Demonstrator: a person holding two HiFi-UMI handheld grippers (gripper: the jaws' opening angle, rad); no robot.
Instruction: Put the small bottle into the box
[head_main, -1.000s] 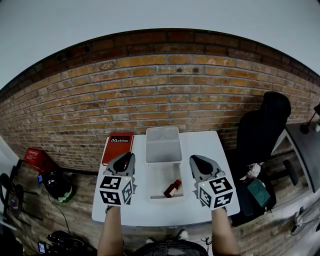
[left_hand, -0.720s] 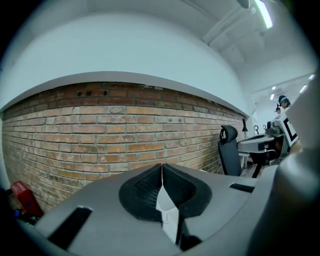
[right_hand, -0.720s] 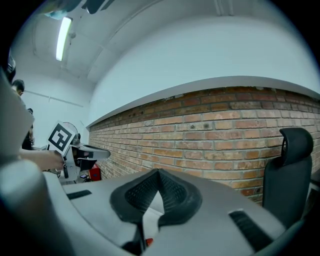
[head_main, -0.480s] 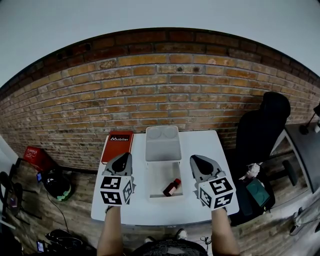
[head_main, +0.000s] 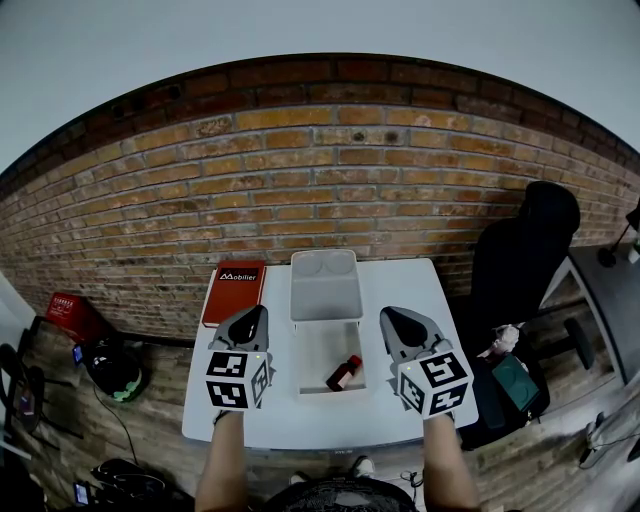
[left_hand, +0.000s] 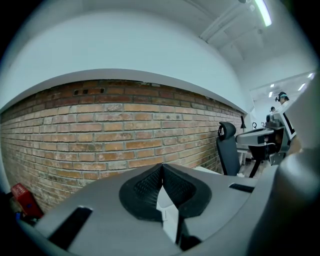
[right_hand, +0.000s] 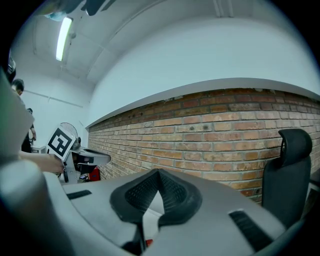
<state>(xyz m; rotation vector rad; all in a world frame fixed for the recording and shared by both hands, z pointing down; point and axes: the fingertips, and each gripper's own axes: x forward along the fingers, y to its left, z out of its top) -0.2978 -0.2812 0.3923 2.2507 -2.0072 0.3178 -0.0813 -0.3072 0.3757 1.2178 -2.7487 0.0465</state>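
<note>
The small brown bottle (head_main: 343, 373) with a red cap lies on its side inside the clear plastic box (head_main: 305, 362), whose lid (head_main: 326, 288) is folded back toward the wall. My left gripper (head_main: 254, 314) hovers just left of the box and my right gripper (head_main: 392, 318) just right of it. Both are apart from the bottle. In the left gripper view the left gripper (left_hand: 161, 166) has its ribbed pads pressed together on nothing. The right gripper (right_hand: 158, 172) in its own view is likewise shut and empty.
A red book (head_main: 234, 290) lies at the back left of the white table (head_main: 330, 425). A brick wall (head_main: 330, 190) stands right behind the table. A black office chair (head_main: 525, 250) is at the right, and bags and a red case (head_main: 75, 315) lie on the floor at the left.
Nearly nothing: both grippers stay beside the box and the bottle lies where it was. The head view has shifted a touch.
</note>
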